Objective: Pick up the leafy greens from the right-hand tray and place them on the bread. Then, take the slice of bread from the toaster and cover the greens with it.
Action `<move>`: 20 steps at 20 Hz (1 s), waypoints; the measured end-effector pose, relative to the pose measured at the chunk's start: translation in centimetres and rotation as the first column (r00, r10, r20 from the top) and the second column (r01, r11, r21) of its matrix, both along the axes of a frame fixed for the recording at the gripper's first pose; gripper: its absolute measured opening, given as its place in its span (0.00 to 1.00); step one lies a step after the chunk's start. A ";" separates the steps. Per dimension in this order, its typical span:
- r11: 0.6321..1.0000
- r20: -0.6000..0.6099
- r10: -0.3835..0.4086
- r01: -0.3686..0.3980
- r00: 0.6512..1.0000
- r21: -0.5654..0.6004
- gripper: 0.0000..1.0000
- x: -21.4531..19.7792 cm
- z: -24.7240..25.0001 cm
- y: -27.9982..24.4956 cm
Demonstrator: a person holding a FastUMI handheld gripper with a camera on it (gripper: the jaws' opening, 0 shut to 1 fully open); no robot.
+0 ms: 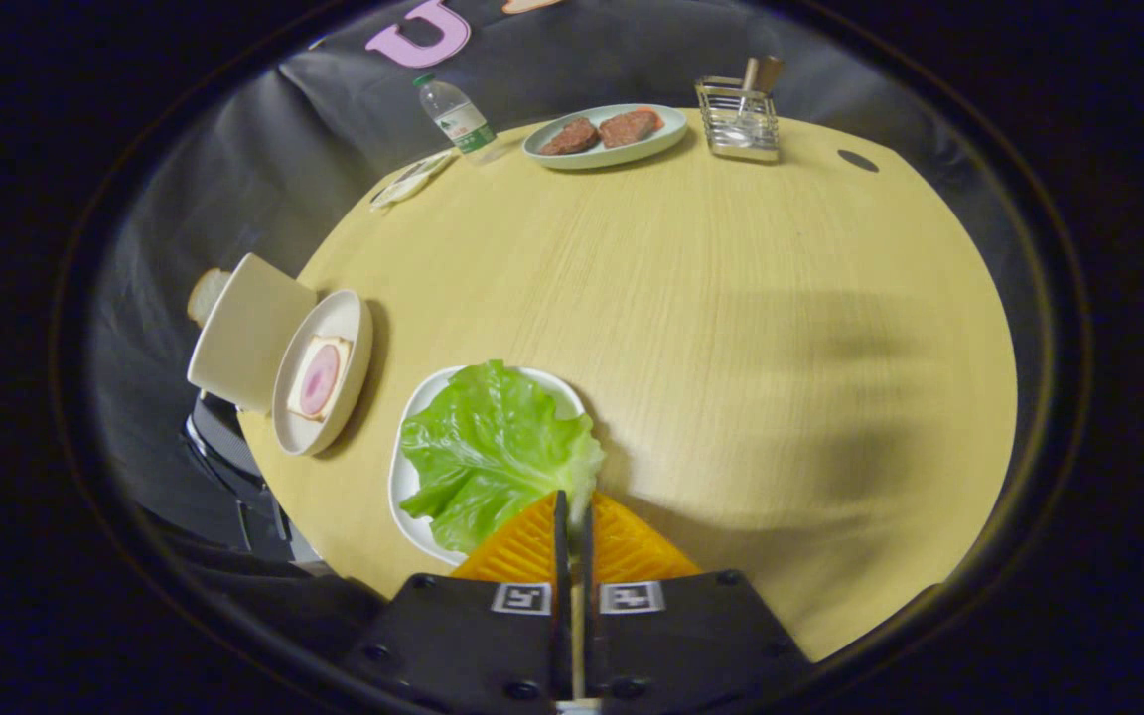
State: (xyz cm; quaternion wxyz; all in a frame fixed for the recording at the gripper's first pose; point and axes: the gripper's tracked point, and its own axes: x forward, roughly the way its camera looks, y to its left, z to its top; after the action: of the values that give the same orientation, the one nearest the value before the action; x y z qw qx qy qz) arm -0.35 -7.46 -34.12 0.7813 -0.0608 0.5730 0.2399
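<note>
Fingers of gripper (573, 516) nearly closed, pinching edge of leafy greens (493, 452); leaf spread ahead-left; bread (318, 377) farther left beyond.

Hand-held gripper (573, 516): black body, 2 square markers, screws, ribbed fingers.

- wood table (731, 328), round-ish, pale
- water bottle (457, 116) at far edge, upright
- oval plate (604, 138) w/ 2 meat patties (600, 132), far edge, just beside bottle
- wire rack (739, 119) near far edge, by plate
- small flat dish (413, 179) at far-left edge, contents unclear
</note>
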 end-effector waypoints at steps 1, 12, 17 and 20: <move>1.000 -0.008 -0.003 0.003 1.000 0.002 0.05 -0.1 0.1 0.1; 0.998 -0.044 -0.029 0.031 0.999 0.063 0.03 -1.8 5.1 2.5; 0.994 -0.023 -0.056 0.058 0.998 0.088 0.03 -2.6 8.4 5.1; 0.991 -0.006 -0.077 0.078 0.997 0.105 0.03 -3.1 10.3 7.4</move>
State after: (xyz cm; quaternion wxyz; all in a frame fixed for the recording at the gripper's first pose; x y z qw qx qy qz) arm -3.46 -0.01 -23.84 0.7916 0.0030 0.5623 0.2392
